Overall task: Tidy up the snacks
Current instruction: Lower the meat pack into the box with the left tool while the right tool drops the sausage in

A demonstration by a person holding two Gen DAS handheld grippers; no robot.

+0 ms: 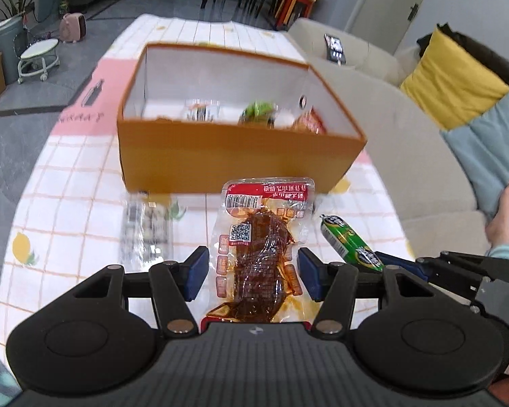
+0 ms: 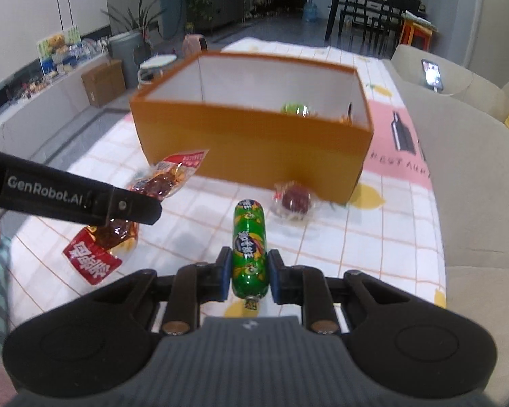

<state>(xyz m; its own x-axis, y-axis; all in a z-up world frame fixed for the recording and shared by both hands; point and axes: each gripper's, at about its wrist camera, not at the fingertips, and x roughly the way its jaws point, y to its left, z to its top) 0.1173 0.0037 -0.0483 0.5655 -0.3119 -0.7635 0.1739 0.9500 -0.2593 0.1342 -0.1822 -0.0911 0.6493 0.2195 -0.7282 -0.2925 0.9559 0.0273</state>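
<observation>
My left gripper (image 1: pixel 252 271) is shut on a clear red-topped packet of brown meat snack (image 1: pixel 259 247), held lengthwise between the blue pads above the table. In the right wrist view the same packet (image 2: pixel 95 261) hangs from the left gripper's black finger (image 2: pixel 85 200). My right gripper (image 2: pixel 247 278) is shut on a green sausage stick (image 2: pixel 249 247) that points toward the orange box (image 2: pixel 254 146). The sausage (image 1: pixel 351 242) also shows at the right of the left wrist view. The open box (image 1: pixel 227 156) holds several snacks, among them a green one (image 1: pixel 258 110).
A round wrapped dark red snack (image 2: pixel 293 200) lies in front of the box, and a clear packet (image 1: pixel 146 234) lies on the checked tablecloth (image 1: pixel 68 203) at left. A beige sofa (image 1: pixel 407 129) with a phone (image 1: pixel 334 49) borders the table's right side; a person's bare foot (image 1: pixel 502 213) rests there.
</observation>
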